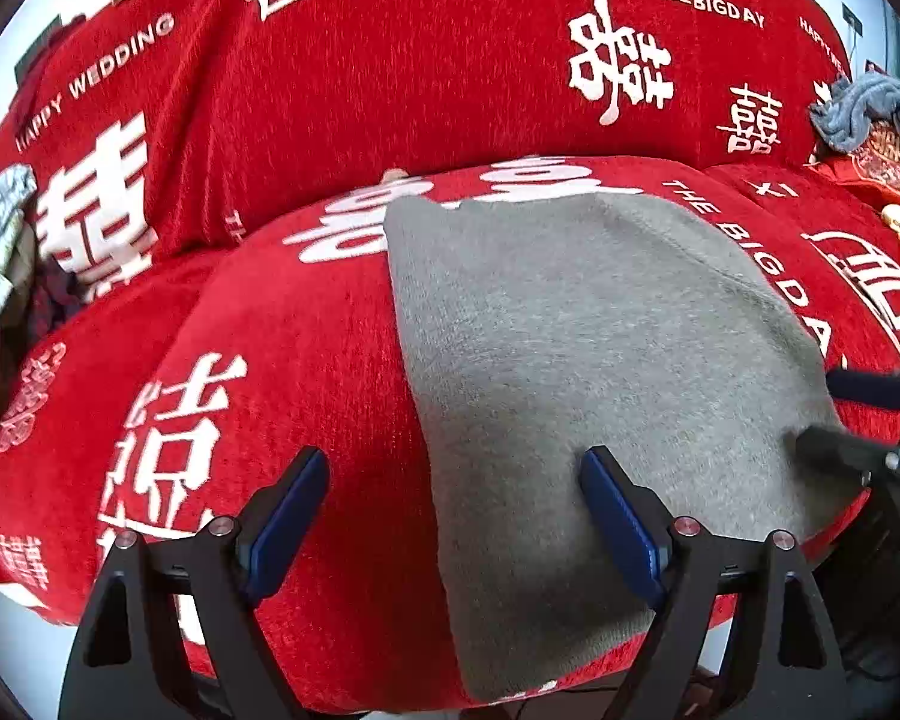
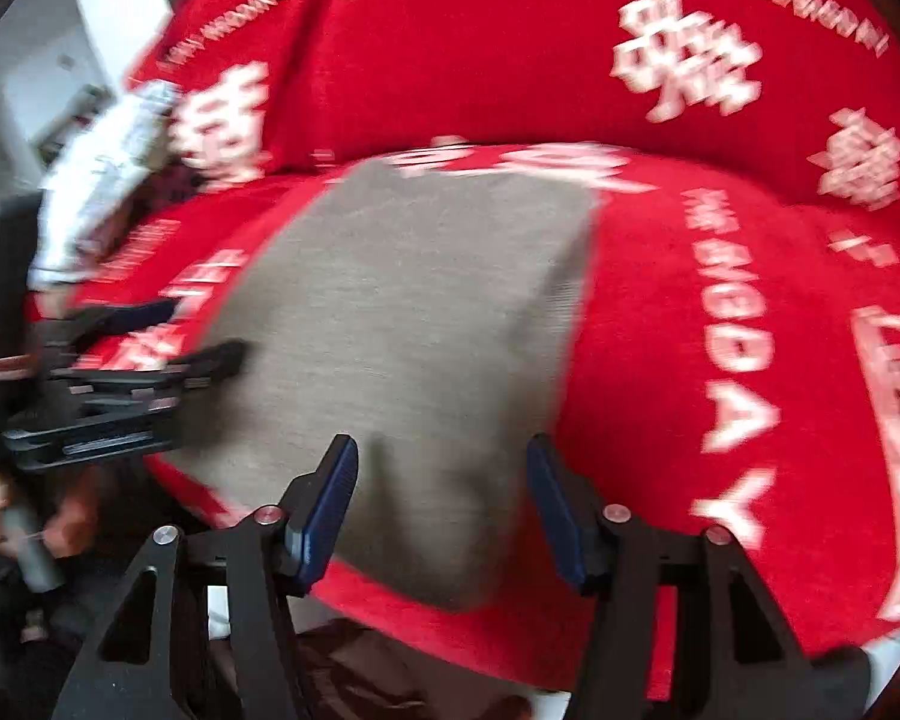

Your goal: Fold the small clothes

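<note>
One grey cloth (image 1: 600, 372), small, of soft knitted or fleece-like texture, plain with no print. It lies flat and folded into a roughly rectangular panel on the red seat cushion, surface smooth with no marked creases. Its left edge runs straight from far to near; the far edge lies short of the backrest; the near end reaches the front of the cushion and drapes slightly over it. In the right wrist view the same cloth (image 2: 402, 324) appears blurred, its right edge straight, its near right corner hanging over the cushion front.
</note>
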`<action>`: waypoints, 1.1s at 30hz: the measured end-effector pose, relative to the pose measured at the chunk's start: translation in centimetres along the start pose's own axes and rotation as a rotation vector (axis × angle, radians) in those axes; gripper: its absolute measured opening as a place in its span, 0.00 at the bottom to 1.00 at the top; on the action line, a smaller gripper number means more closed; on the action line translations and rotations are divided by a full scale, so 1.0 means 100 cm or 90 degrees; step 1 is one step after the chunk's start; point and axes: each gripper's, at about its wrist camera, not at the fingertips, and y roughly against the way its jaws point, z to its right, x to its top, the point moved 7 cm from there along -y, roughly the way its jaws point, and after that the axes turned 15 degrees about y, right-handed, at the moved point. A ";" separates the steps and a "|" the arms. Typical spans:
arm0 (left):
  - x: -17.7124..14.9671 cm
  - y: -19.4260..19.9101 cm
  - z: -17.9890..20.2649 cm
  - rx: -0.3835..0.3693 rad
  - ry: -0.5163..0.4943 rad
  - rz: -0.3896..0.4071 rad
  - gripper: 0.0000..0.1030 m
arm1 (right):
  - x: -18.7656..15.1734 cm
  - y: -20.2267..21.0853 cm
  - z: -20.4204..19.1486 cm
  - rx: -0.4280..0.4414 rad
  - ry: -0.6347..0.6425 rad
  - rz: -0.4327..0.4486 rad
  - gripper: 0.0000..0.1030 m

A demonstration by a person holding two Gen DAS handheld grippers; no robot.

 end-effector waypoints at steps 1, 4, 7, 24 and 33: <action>0.000 0.003 0.002 0.000 0.000 0.002 0.84 | 0.003 0.005 -0.001 0.006 -0.005 0.009 0.61; 0.003 0.010 0.006 0.001 0.008 0.016 0.84 | 0.015 0.016 -0.006 0.007 -0.012 0.032 0.61; 0.004 0.011 0.007 0.001 0.022 0.013 0.84 | 0.024 0.021 -0.015 -0.003 0.002 0.038 0.63; -0.008 0.020 -0.005 0.013 0.039 0.017 0.84 | 0.010 0.001 -0.034 -0.041 0.017 -0.002 0.63; -0.004 0.036 0.005 0.031 0.036 0.042 0.84 | 0.016 0.018 -0.043 -0.104 0.034 -0.004 0.63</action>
